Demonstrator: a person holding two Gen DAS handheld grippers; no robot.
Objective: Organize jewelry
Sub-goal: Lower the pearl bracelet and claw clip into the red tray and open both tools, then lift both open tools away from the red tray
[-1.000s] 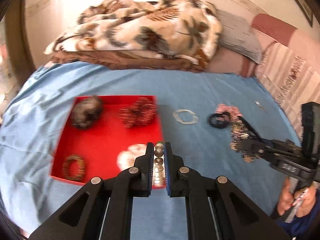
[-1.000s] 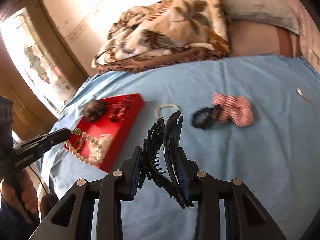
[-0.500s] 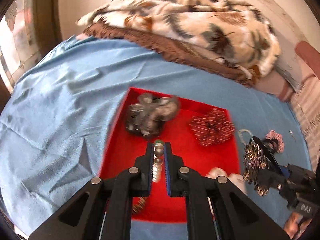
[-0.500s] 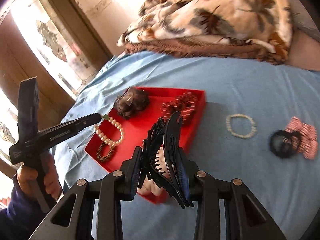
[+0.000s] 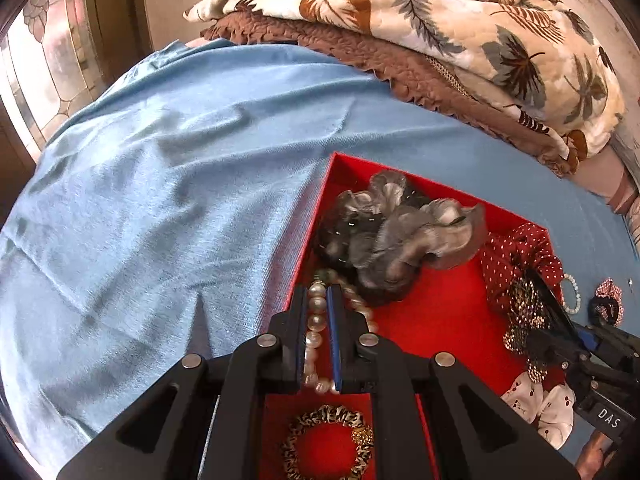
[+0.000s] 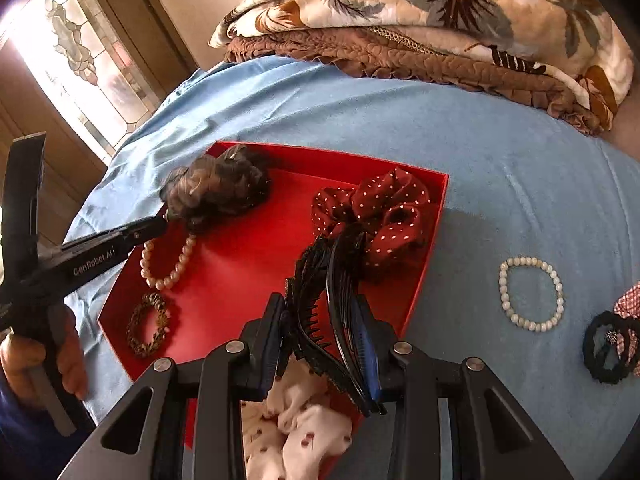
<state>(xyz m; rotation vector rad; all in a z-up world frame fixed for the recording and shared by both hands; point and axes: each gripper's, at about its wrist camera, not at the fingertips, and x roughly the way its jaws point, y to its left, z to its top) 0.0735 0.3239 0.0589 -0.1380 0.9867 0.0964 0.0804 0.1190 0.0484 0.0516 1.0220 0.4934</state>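
A red tray [image 5: 440, 320] [image 6: 248, 264] lies on the blue sheet. My left gripper [image 5: 317, 300] [image 6: 160, 224] is shut on a pearl strand [image 5: 316, 320] [image 6: 168, 268]. The strand droops into the tray's left part, beside a grey scrunchie [image 5: 400, 232] [image 6: 216, 188]. My right gripper [image 6: 320, 312] [image 5: 560, 320] is shut on a black claw clip [image 6: 320, 288] [image 5: 524, 312] over the tray's near right side. The clip is just in front of a red dotted scrunchie [image 6: 384, 208] [image 5: 516, 248]. A leopard-print band [image 6: 148, 324] [image 5: 328, 440] and a white cherry scrunchie [image 6: 300, 420] [image 5: 536, 400] also lie in the tray.
Right of the tray on the sheet lie a white bead bracelet [image 6: 532, 296], a black scrunchie [image 6: 608, 348] and a pink checked scrunchie [image 6: 628, 300]. A folded leaf-print blanket [image 5: 440, 20] lies at the back. A stained-glass window [image 6: 80, 52] is at the left.
Both grippers have swung left and dropped over the red tray. The pearl strand now hangs down into the tray by the grey scrunchie. The claw clip has come over the tray's near side.
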